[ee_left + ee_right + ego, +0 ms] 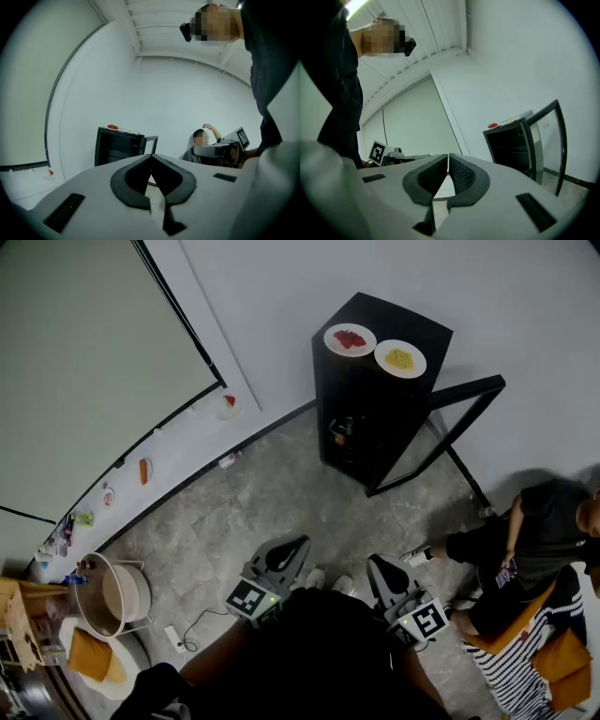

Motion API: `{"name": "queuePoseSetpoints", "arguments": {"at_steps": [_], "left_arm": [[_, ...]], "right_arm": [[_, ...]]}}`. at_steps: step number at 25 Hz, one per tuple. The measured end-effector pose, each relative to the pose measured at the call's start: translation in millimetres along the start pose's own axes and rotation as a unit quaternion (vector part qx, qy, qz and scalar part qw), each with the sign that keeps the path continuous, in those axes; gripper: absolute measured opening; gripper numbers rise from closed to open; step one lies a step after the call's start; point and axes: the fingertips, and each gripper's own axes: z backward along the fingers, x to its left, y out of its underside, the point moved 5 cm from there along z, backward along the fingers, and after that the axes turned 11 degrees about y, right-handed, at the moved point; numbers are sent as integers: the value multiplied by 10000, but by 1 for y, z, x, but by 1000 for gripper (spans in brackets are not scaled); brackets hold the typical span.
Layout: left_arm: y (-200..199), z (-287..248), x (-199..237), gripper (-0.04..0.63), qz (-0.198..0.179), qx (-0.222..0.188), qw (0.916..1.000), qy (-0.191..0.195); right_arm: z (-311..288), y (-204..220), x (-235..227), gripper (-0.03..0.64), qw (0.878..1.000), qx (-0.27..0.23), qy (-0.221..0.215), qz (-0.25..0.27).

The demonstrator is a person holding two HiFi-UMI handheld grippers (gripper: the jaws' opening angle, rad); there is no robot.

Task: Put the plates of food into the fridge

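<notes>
Left gripper (298,543) and right gripper (376,564) clenched empty, well apart from the fridge (361,395); a clumsy grab could tip the red-food plate (350,339) or yellow-food plate (400,359) off its top.

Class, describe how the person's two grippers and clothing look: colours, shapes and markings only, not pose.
The left gripper and right gripper match. Both have pale grey bodies with black rectangular slots and dark curved pads, which look ribbed in the right gripper view. Each carries a cube with black-and-white square markers. The person wears a black top.
</notes>
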Motion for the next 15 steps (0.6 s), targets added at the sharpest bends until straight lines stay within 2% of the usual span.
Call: {"name": "queuePoseSetpoints", "arguments": {"at_steps": [6,9,15], "left_arm": [[4,-4,-9,23,22,75,10000,-8],[8,-4,-15,23,143,162,9997,-127],[8,-8,-30,23,175,-16,9995,-277]], "right_arm": [[5,5,-13,32,9998,131,127,-59],[8,7,-17,32,9998,149,42,-125],[25,14,-35,32,9986,45,-45,-530]]}}
